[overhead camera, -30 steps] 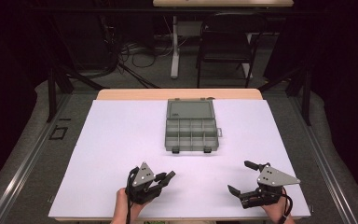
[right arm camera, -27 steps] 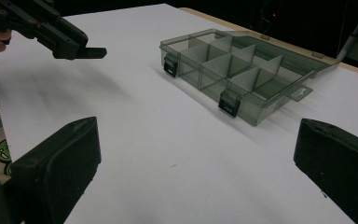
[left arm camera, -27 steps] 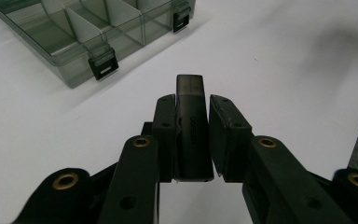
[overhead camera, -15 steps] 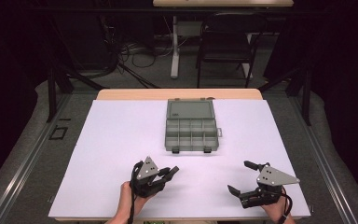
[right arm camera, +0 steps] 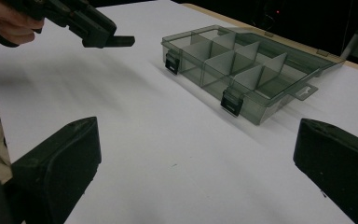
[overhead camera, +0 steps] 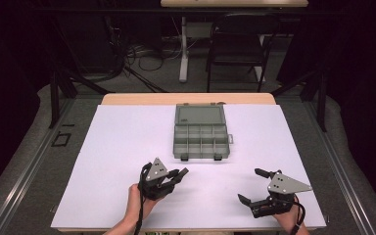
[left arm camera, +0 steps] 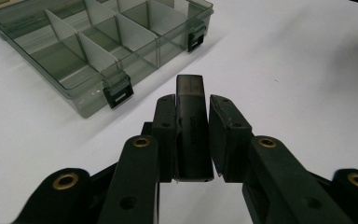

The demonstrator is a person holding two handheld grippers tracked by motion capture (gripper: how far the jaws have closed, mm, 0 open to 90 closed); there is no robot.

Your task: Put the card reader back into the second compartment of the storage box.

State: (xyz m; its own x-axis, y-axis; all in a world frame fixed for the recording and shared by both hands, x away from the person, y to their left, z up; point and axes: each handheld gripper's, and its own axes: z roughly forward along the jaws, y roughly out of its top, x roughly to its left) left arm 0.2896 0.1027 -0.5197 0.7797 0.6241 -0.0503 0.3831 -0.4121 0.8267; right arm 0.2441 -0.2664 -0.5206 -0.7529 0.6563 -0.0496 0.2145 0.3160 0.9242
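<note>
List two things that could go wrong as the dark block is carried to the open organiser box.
1. The left tongs grip the small dark block by its rear half, so it may pivot or slip out.
2. The compartments of the organiser box are narrow; the block could hit a divider and land outside its slot.

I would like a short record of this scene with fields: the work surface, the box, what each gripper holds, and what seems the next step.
surface: white table top
box: grey clear organizer box, lid open, dividers inside, compartments look empty
left gripper: shut on a small dark block, held above the table, pointing toward the box
right gripper: jaws wide open, nothing between them, low over the table at the near right
likely next step: perhaps the block goes into one compartment of the box
</note>
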